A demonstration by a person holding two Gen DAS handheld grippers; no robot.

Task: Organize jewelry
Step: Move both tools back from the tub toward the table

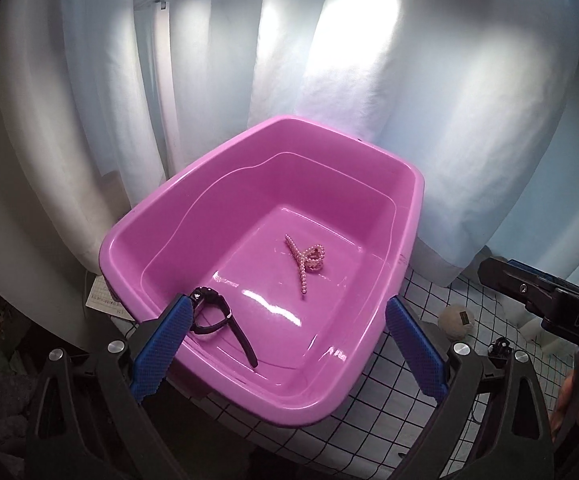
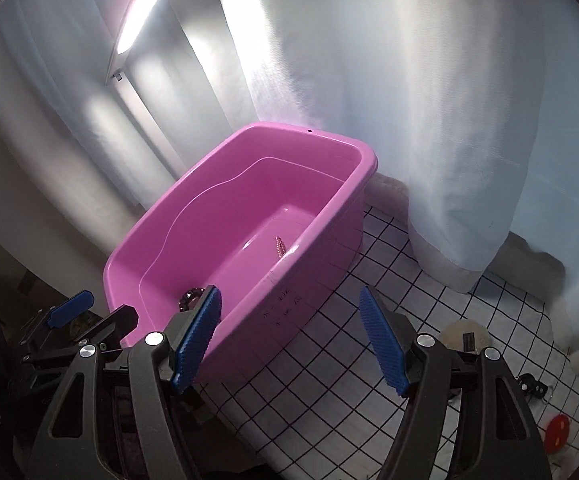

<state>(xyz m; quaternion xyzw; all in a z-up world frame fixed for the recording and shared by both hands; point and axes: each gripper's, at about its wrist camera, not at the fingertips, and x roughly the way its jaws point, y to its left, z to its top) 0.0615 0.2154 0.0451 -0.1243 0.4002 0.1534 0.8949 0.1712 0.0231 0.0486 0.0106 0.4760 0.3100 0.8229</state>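
So both sets of fingers are spread wide and holding nothing: my left gripper (image 1: 285,344) hangs over the near end of the pink tub (image 1: 161,208), its left pad just beside the black watch (image 1: 219,320), and my right gripper (image 2: 289,336) sits lower and outside the tub's near corner, over the checked cloth (image 2: 329,320). In the left view the watch lies on the tub floor against the near wall, strap trailing toward me, and a string of pink beads (image 1: 307,260) rests near the middle of the floor, well apart from the watch. From the right view I only catch a sliver of the beads (image 2: 280,248) past the rim and a dark patterned bit (image 2: 191,298) by my left pad that I take to be the watch face, though I cannot be sure. I judge two pieces are already in, so the sorting is well under way. What is left looks to be out on the cloth to my right: a small dark trinket (image 2: 531,385) and a red round piece (image 2: 557,431) near the edge of the right view, both too small for me to name. A pale round thing with a dark label (image 1: 457,319) sits on the cloth beside the tub; whether it counts as jewelry I cannot tell. With both grippers free, I would expect the right one to go for those next.
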